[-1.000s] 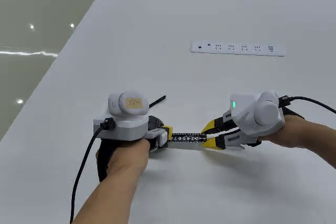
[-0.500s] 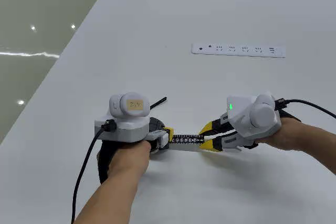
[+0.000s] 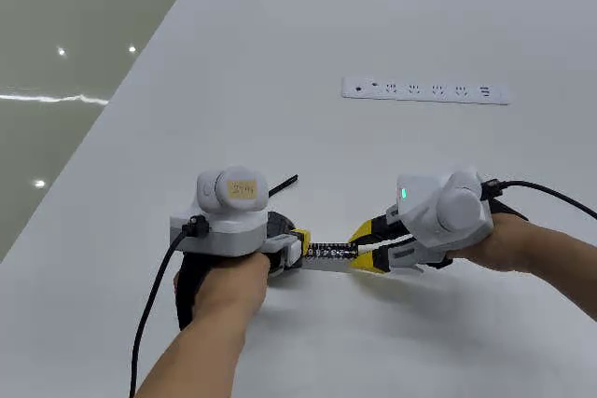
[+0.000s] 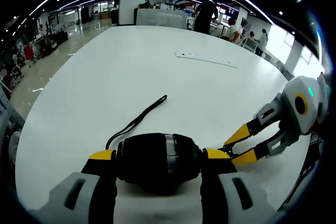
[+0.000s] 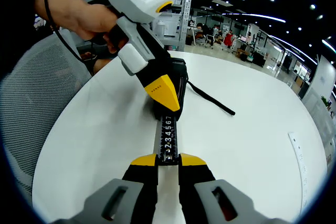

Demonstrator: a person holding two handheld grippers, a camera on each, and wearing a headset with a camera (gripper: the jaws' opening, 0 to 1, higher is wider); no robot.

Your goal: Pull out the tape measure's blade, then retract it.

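The left gripper (image 3: pixel 287 249) pointed right, its fingers (image 4: pixel 102 157) clamped around the tape measure (image 4: pixel 157 161). The right gripper (image 3: pixel 362 249) faced it, fingers (image 5: pixel 143 161) pinched on the blade (image 5: pixel 167 136). The left hand (image 3: pixel 229 281) and right hand (image 3: pixel 504 235) wrapped the handles.

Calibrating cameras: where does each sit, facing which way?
Head view: headset, facing down at table; left hand, right hand, left gripper, right gripper show.
Left gripper view: along its jaws, clamping the tape measure, toward right gripper.
Right gripper view: along the blade toward the tape measure; left hand shows.
Shared: the tape measure.
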